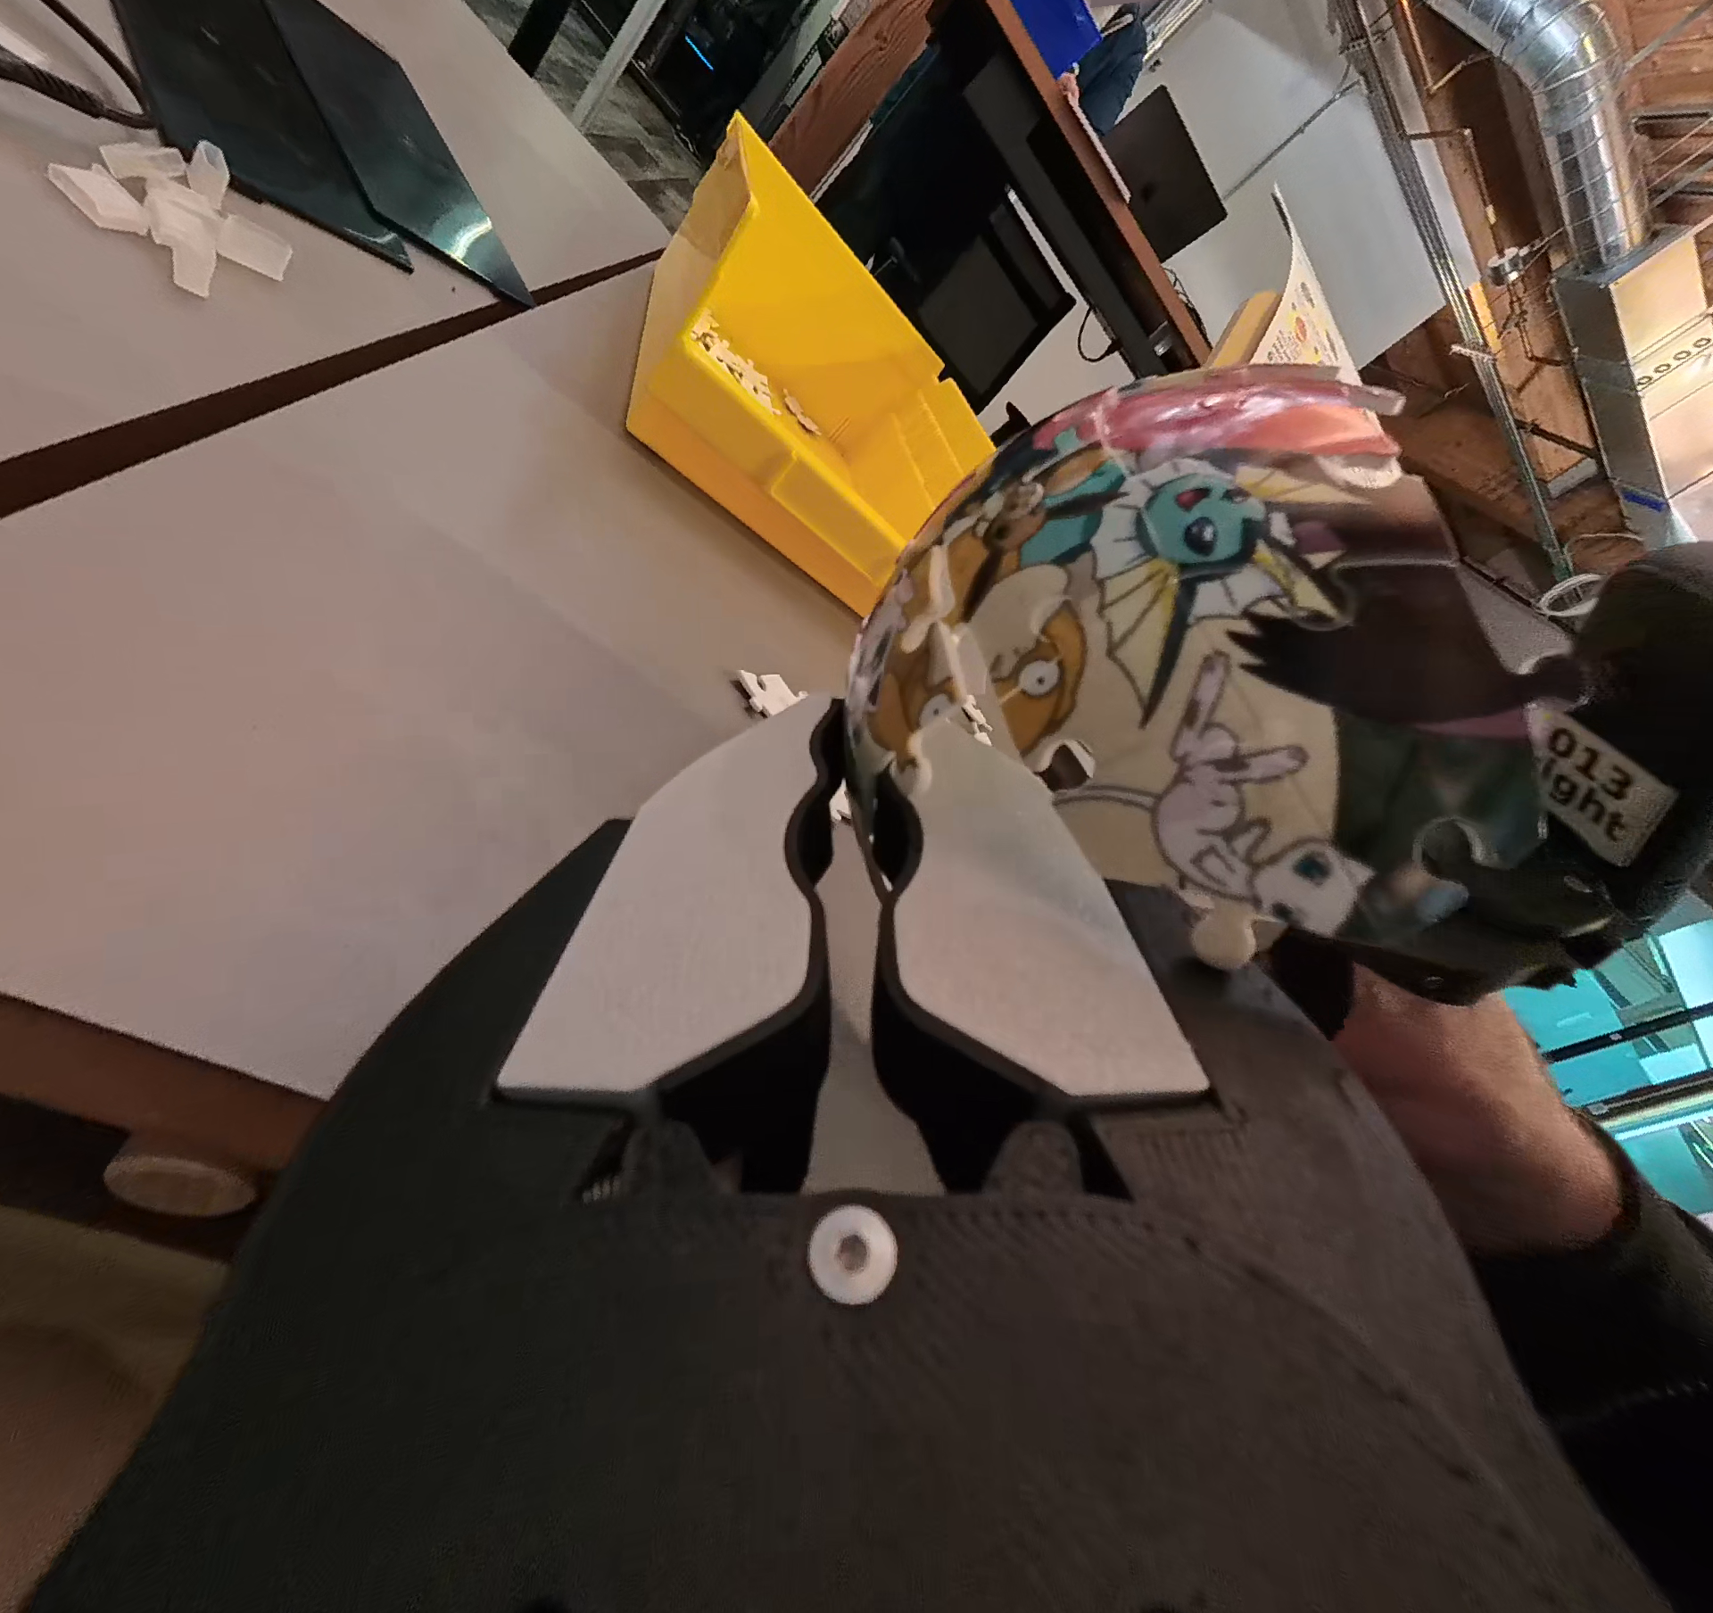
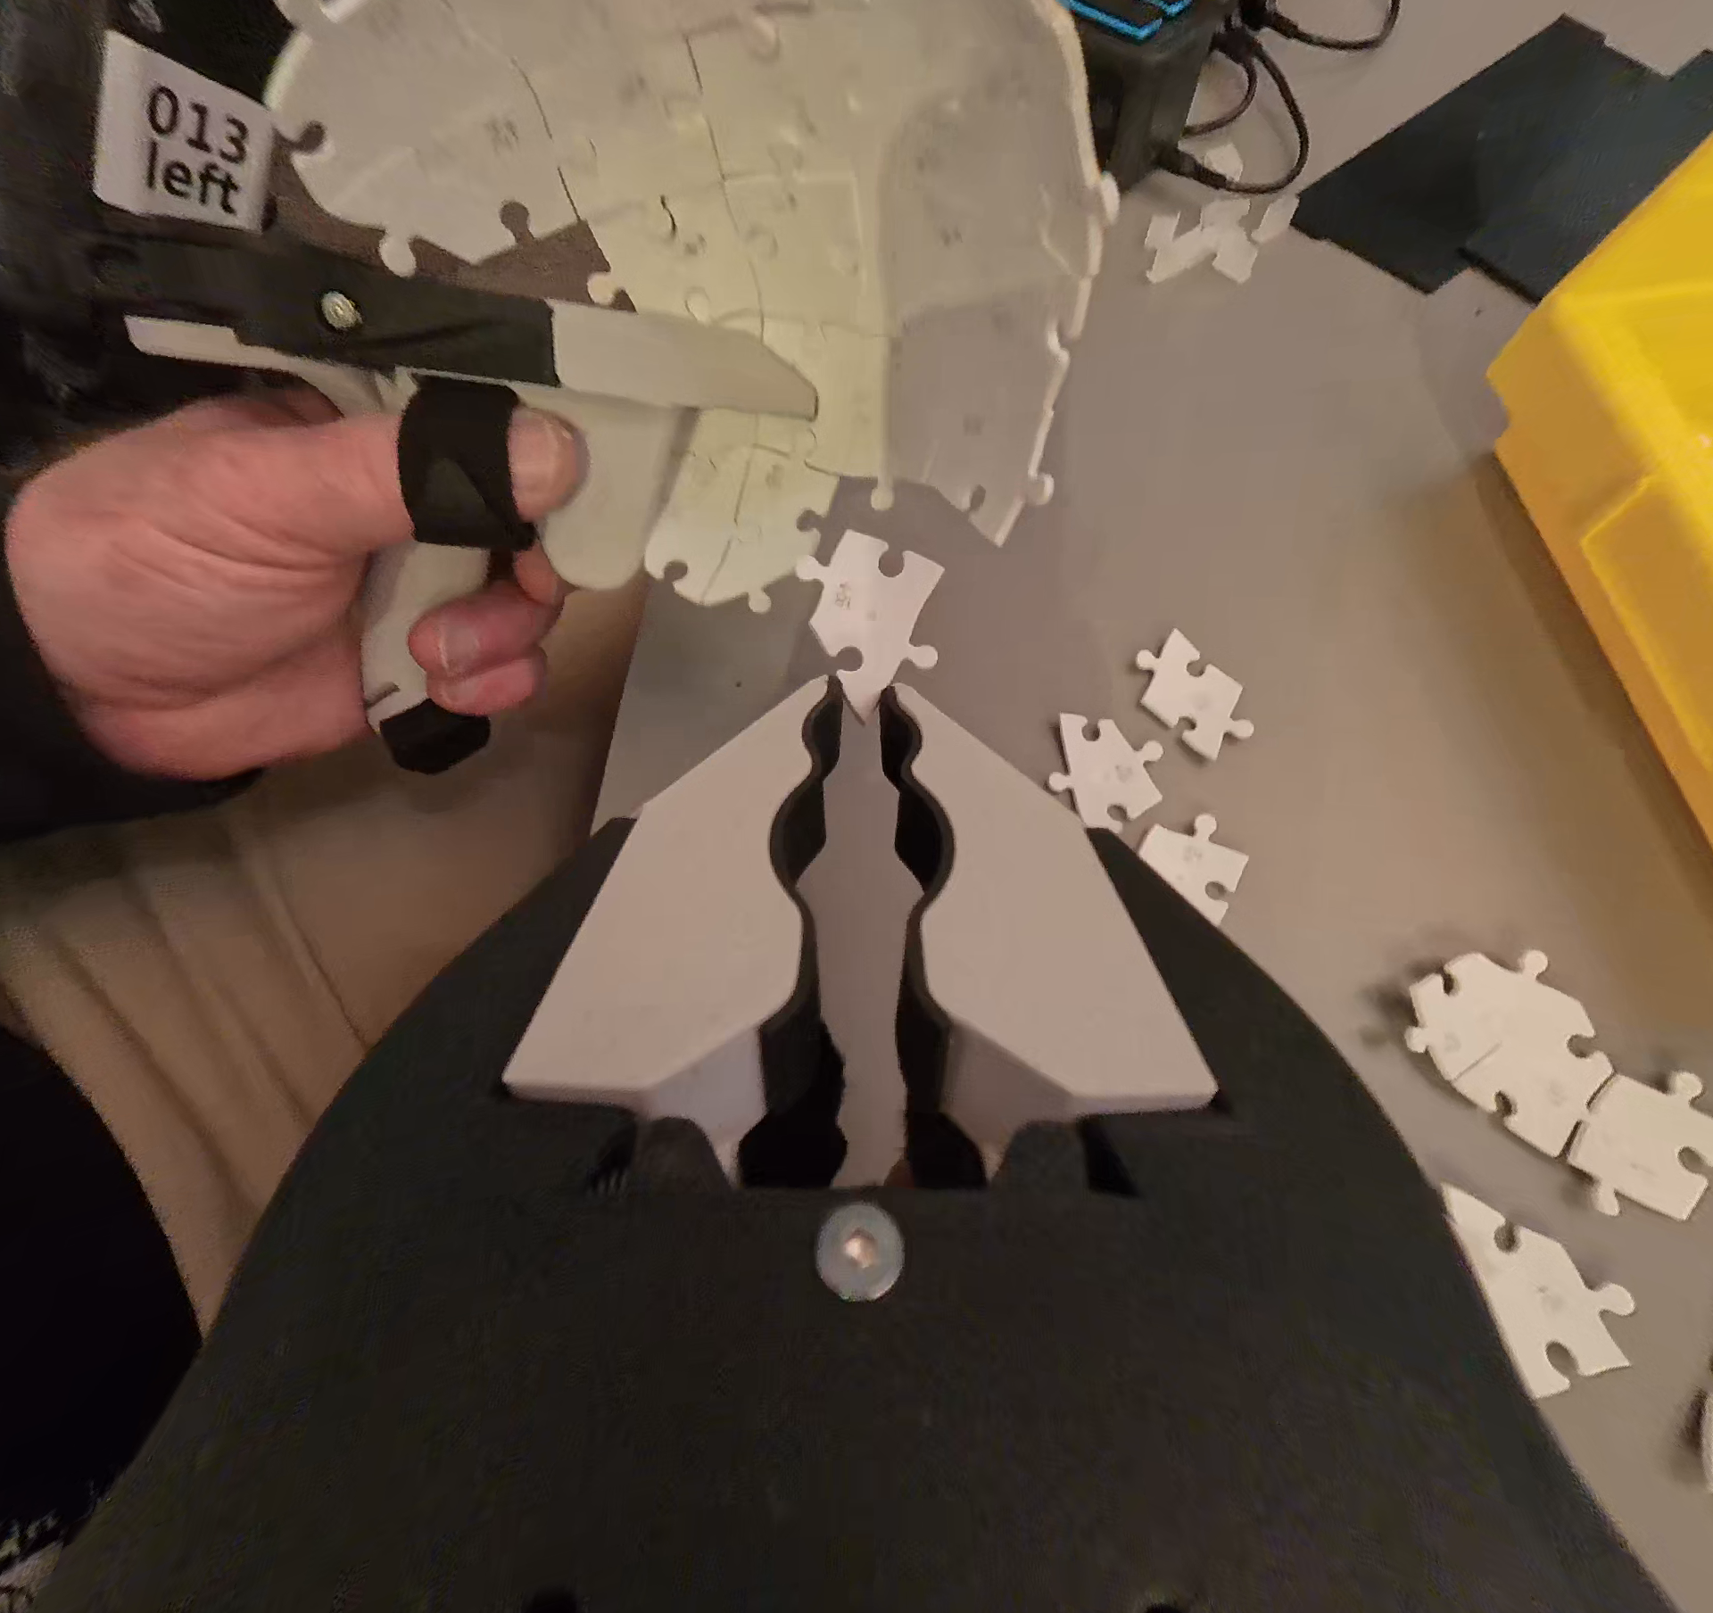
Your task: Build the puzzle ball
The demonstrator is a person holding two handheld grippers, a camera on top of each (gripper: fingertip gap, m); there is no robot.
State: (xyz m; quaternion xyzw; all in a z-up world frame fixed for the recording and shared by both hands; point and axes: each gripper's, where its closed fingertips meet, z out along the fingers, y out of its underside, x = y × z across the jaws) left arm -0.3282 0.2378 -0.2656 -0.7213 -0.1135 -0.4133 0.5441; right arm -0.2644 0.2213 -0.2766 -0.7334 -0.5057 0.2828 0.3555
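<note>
The partly built puzzle ball (image 1: 1159, 642) is a curved shell with cartoon prints outside and a plain white inside (image 2: 704, 178). My left gripper (image 1: 857, 734) is shut on the shell's lower rim and holds it in the air. In the right wrist view the left gripper's fingers (image 2: 686, 373) clamp that rim. My right gripper (image 2: 860, 697) is shut on a single white puzzle piece (image 2: 871, 614), held just below the shell's open edge. In the left wrist view the right gripper (image 1: 1622, 781) shows behind the ball at the right.
Several loose white pieces (image 2: 1196, 697) lie on the grey table (image 2: 1298, 475) to the right, more farther right (image 2: 1557, 1077). A yellow bin (image 1: 797, 382) stands beyond, also at the right edge in the right wrist view (image 2: 1622, 447). Black flat sheets (image 1: 278, 104) and cables (image 2: 1298, 85) lie at the back. My right fingertips sit around 7 centimetres from my left ones.
</note>
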